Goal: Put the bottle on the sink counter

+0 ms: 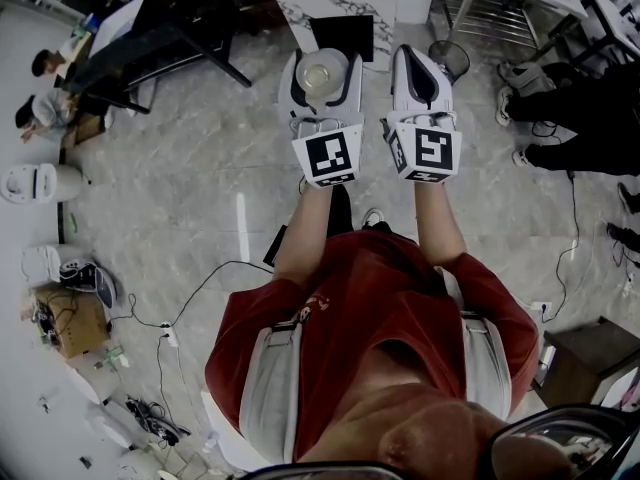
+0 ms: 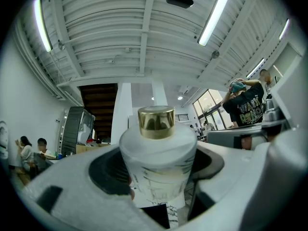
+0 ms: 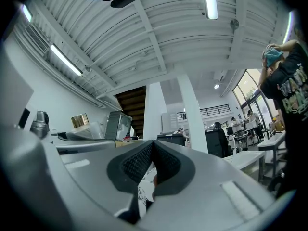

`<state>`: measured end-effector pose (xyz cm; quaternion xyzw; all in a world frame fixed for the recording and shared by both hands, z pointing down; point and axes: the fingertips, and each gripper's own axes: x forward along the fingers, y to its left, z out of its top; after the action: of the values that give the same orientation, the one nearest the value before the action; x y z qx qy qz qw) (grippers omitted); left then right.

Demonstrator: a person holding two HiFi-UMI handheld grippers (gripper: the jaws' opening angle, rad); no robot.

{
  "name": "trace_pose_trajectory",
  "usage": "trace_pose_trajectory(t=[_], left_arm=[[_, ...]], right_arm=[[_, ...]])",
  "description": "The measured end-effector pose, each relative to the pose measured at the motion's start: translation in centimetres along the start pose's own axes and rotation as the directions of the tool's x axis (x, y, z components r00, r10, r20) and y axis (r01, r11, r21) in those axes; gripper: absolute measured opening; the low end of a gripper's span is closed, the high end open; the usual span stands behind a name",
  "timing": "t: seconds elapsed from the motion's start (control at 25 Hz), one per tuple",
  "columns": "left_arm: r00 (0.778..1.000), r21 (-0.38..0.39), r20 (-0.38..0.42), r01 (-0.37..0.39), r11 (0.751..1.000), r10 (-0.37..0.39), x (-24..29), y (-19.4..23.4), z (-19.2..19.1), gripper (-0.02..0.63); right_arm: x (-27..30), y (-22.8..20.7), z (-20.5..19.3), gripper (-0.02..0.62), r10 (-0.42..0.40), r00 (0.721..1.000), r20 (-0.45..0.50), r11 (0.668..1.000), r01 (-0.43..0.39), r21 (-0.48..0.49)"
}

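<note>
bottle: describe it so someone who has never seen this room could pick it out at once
Start from the person in the red shirt, who holds two white grippers out ahead. The bottle stands upright between the jaws of the left gripper. It is a round frosted white bottle with a shiny gold cap; the right gripper holds nothing.

frosted bottle (image 2: 158, 167), shiny gold cap (image 2: 156, 122)
the bottle has a matt, frosted white body and a glossy gold metallic cap; the fingers (image 2: 72, 191) of the left gripper (image 2: 162, 154) are smooth matt white plastic with matt black pads (image 2: 108, 174); the floor (image 1: 190, 188) is polished grey stone-look tile.
</note>
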<state>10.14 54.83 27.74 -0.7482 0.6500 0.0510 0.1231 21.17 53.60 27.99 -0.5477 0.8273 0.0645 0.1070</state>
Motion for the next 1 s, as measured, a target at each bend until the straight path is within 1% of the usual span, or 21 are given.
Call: trace_pose_trajectory(t=[0.4, 0.64, 1.0], left_arm=[[1.0, -0.013, 0.016, 0.016, 1.0, -0.016, 4.1, 3.0, -1.6, 0.337], [1.0, -0.012, 0.012, 0.023, 1.0, -0.022, 8.4, 5.8, -3.3, 0.337], [1.0, -0.025, 0.009, 0.029, 0.999, -0.029, 15.1, 11.6, -5.7, 0.337]], right_arm=[[5.1, 0.5, -1.4, 0.0, -0.003, 1.0, 0.006, 1.0, 0.003, -0.019], [10.3, 1.3, -2.7, 0.0, -0.004, 1.0, 0.002, 0.998, 0.004, -0.065], [19.0, 2.6, -4.5, 0.0, -0.017, 1.0, -0.003, 0.997, 0.016, -0.075]])
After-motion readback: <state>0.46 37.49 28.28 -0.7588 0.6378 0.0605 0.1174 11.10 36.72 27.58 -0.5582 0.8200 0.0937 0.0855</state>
